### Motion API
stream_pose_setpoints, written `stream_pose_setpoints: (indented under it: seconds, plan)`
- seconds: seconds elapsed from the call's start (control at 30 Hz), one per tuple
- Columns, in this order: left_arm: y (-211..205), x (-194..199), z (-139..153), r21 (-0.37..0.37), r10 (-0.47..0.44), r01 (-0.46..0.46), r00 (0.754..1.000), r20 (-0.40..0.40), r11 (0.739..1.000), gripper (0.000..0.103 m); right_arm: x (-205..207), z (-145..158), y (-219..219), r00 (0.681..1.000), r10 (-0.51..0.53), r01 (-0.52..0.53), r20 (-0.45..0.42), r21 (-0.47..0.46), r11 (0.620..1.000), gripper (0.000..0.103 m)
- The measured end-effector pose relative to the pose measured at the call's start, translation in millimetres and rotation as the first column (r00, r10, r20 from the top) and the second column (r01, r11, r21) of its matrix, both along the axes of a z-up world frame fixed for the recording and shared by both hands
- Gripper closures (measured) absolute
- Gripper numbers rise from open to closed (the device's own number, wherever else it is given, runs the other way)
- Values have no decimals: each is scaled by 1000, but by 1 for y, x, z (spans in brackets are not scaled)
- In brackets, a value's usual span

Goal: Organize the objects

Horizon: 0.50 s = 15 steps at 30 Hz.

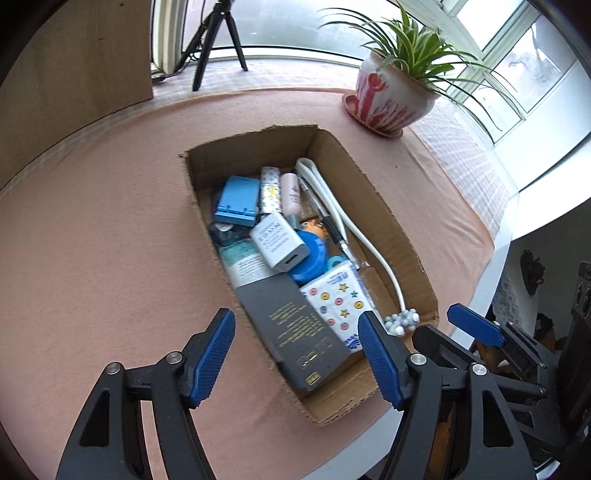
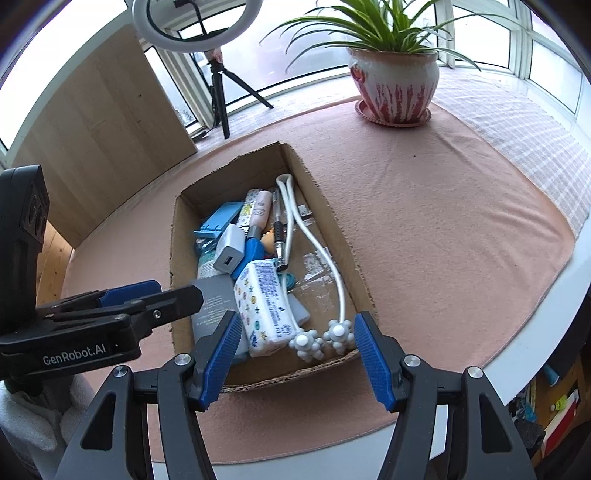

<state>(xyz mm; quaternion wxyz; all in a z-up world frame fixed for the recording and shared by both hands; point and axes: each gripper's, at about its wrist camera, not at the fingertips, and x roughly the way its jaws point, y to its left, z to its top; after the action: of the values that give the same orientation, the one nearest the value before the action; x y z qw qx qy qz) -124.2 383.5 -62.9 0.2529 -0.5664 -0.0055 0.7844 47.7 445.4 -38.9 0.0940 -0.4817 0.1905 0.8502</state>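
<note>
From the left wrist, the left gripper (image 1: 297,350) hangs over the near end of a cardboard box (image 1: 373,192) with its jaws wide and nothing pressed between the blue pads; a dark grey flat box (image 1: 295,332) lies below the gap. The cardboard box sits on a pink cloth (image 1: 110,240) near the table's right edge. In it lie a white charger (image 1: 279,240), a blue stand (image 1: 236,201) towards the far left corner, a tissue pack (image 1: 338,299) printed with stars and buttons, a blue round lid (image 1: 310,258), a pen (image 1: 332,229), and a white cord (image 1: 369,236) along the right wall ending in grey bead clusters at the near right corner. A potted plant (image 1: 391,96) stands at the cloth's far right corner.

From the right wrist, the right gripper (image 2: 293,354) hovers above the cardboard box's near wall, jaws standing apart and empty. Just beyond its pads lie the tissue pack (image 2: 264,306) and the cord's bead clusters (image 2: 321,338). The left gripper (image 2: 147,295) reaches in from the left edge over the cardboard box's (image 2: 325,206) near left corner. A ring light (image 2: 166,22) on a tripod stands beyond the table's far edge.
</note>
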Motion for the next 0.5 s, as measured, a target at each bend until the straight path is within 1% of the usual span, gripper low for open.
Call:
stream_pose_setpoints:
  seconds: [0.1,0.3,0.4,0.5]
  plan:
    - [-18,2,3,-10,23,-23,1000,-17,1000,31,-2,1,-6,1000,11,-11,1,1,1000,43]
    - [-68,9,12,-27,108,-110,992,-63,994,31,-10,4,-28,999,52,-52,-1,7,999,43]
    - [-99,14,17,-25,157,-160,984,-79,987,31,-16,5,-45,996,84,-84,0,10,996,43]
    - [-132,22,24,-29,216,-220,970,-116,975,31,-22,7,-61,993,115,-115,0,17,993,43]
